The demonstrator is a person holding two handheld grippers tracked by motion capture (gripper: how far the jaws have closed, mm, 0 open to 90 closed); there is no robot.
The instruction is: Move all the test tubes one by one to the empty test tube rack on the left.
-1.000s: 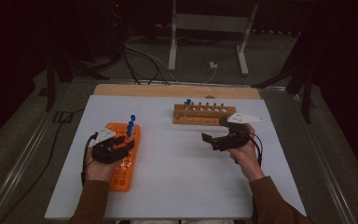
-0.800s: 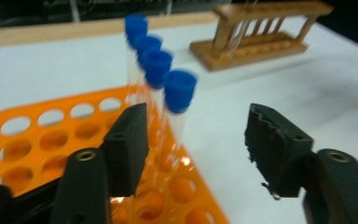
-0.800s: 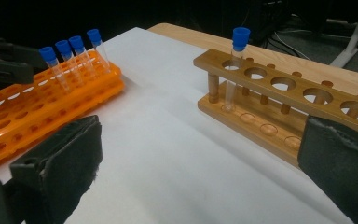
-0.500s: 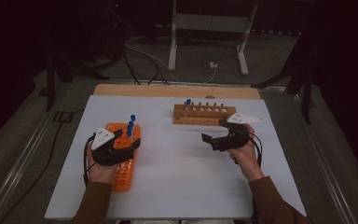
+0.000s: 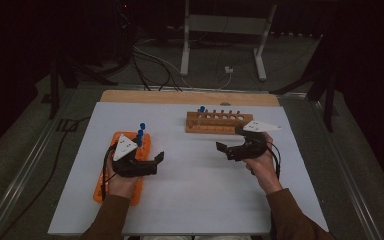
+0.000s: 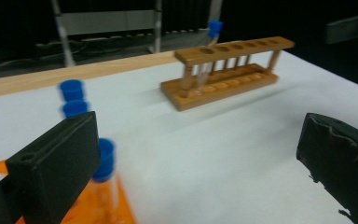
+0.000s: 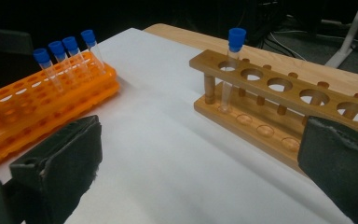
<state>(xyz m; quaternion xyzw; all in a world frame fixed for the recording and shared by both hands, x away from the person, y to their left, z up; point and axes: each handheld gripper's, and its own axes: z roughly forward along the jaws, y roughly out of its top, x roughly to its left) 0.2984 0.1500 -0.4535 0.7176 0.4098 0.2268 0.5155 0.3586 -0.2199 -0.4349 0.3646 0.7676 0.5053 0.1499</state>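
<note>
An orange tube rack point(image 5: 111, 182) lies at the table's left and holds several blue-capped tubes point(image 5: 140, 133). My left gripper point(image 5: 156, 161) sits just off the rack's right edge. Its jaws have just been opening and now stand open, with only bare white table between them point(image 6: 200, 154). One capped tube point(image 6: 103, 161) stands in the orange rack point(image 6: 126, 214) beside the left jaw, untouched. A wooden rack point(image 5: 220, 121) at the back holds a single blue-capped tube point(image 5: 201, 110). My right gripper point(image 5: 224, 150) hovers open in front of the wooden rack point(image 7: 279, 93), holding nothing point(image 7: 200, 163).
A white sheet point(image 5: 195, 195) covers the table, and a wooden strip point(image 5: 180, 96) runs along its far edge. Beyond that are a metal stand point(image 5: 220, 30) and cables on the dark floor. Both forearms come in from the near edge.
My left gripper has moved right, away from the standing tubes and off the orange rack, and its jaws have spread apart. The right hand has stayed where it was.
</note>
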